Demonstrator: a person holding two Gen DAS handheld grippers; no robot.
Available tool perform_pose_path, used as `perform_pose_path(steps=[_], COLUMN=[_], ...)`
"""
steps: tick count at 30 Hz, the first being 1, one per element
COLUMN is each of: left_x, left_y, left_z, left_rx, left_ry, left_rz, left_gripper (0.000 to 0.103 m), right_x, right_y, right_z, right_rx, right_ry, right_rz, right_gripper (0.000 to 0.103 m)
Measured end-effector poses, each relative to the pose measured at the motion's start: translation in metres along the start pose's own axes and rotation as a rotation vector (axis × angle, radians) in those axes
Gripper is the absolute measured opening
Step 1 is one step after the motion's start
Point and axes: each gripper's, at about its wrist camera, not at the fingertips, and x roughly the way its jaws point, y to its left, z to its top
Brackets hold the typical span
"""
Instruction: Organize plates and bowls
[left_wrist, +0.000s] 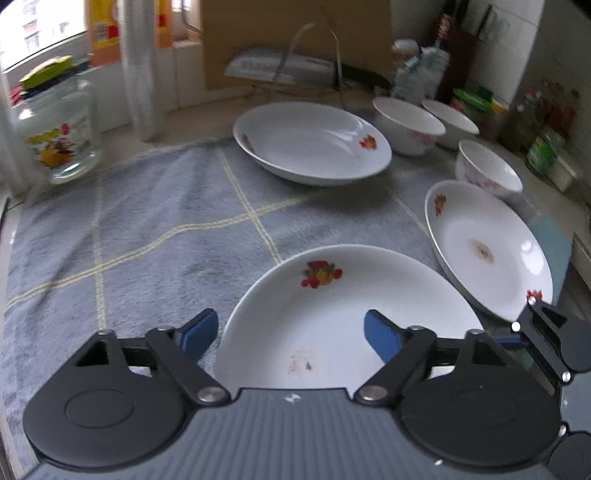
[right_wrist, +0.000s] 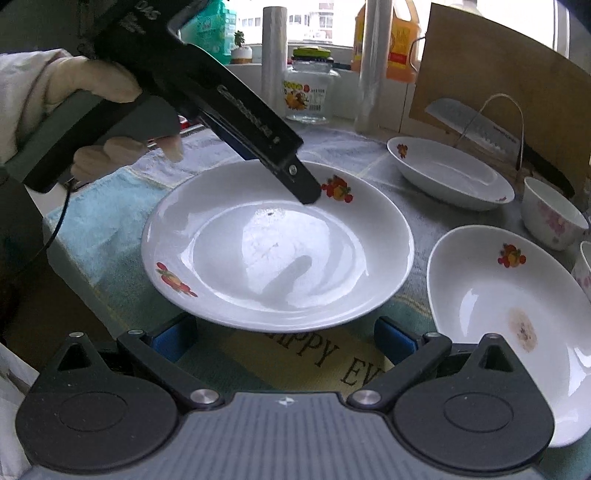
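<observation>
**Left gripper (left_wrist: 291, 336) poised over the rim of the front plate**

Left gripper's two blue pads stand apart, one over the cloth just outside the front plate (left_wrist: 332, 302), the other above its inner slope. The rim lies between them, but neither pad visibly presses on it, so nothing is clamped yet. From the right wrist view, one finger tip rests low against the inside of the plate's far rim, beside a fruit motif. A gloved hand (right_wrist: 92, 85) steers the tool steeply downward. This stance looks chosen to pinch the thin rim, the only part of a shallow plate a two-finger tool can grip.

The right gripper (right_wrist: 286, 339) waits just short of the front plate's opposite rim, its jaws wide apart and empty, probably ready to steady or take the plate.

The front plate sits on a grey checked cloth (left_wrist: 129, 229). Just beside it lies a second plate (left_wrist: 487, 251) with a brownish stain in its middle. Well beyond it sits a third plate (left_wrist: 314, 144). Three white bowls (left_wrist: 410, 125) stand beyond the second plate. Further beyond the front plate, a wire rack (left_wrist: 314, 55) holds a knife against a wooden board (right_wrist: 517, 74). A glass jar (left_wrist: 55, 136) stands well off to the other side.

Nothing blocks the front plate itself. The second plate lies close enough that a careless lift could knock it.
</observation>
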Motion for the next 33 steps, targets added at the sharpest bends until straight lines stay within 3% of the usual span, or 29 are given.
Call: perform_pose_path(steps=[9, 33], left_x=[0.006, 0.005], left_y=[0.004, 0.013], left_z=[0.003, 0.003], left_rx=[0.05, 0.05], left_ry=[0.036, 0.051], left_rz=[-0.05, -0.11], left_gripper=[0.074, 0.074], right_x=[0.008, 0.017], right_y=[-0.001, 0.0], right_z=[0.006, 0.019], right_rx=[-0.019, -0.03], right_ry=[-0.02, 0.051], right_rz=[0.018, 0.018], right_gripper=[0.103, 0.103])
